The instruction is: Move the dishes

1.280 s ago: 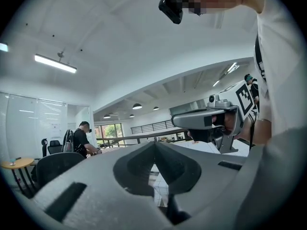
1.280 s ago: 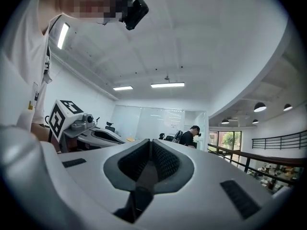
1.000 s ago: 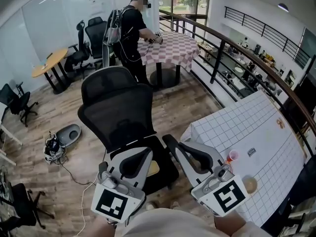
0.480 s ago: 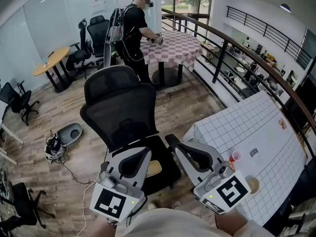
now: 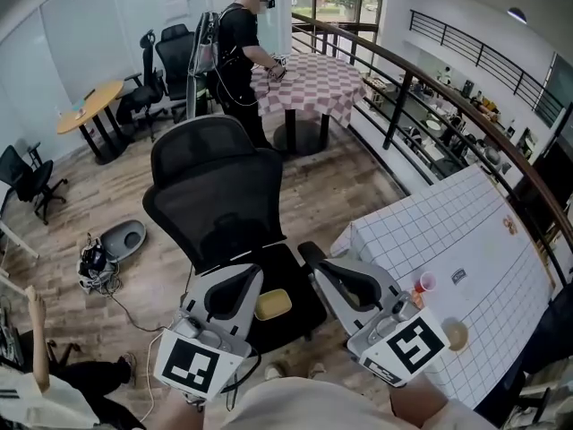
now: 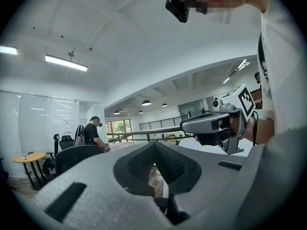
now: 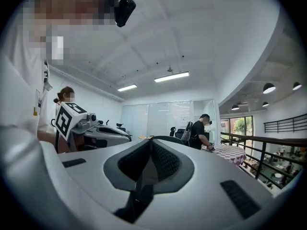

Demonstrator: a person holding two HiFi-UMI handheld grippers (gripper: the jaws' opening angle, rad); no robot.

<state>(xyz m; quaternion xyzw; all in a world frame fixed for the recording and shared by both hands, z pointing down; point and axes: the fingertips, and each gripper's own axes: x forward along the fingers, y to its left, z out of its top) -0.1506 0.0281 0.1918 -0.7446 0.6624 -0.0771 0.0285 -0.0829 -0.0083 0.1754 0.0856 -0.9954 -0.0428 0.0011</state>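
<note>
Showing the task at its outset: no dish has yet been taken up. The left gripper [image 5: 253, 274] and the right gripper [image 5: 309, 256] are held side by side, overlapping the seat of a black mesh-backed office chair [image 5: 215, 186] in the head view. The jaws of each are closed together on nothing (each gripper's own view shows the dark pads meeting with no object between them).

The dishes in view stand on the surface covered by a white grid-patterned cloth [image 5: 466, 231], to the right of the right gripper. They are a small red cup [image 5: 423, 282] and a round tan dish [image 5: 455, 334] beside that gripper's marker cube, apart from each other and untouched.

A yellow rounded object [image 5: 273, 305] lies on the chair seat between the grippers (whether it is a dish cannot be told).

Judged from this layout, everything remains to be done: opening the jaws, reaching the surface, grasping each dish and carrying it off. The destination is not evident.
</note>
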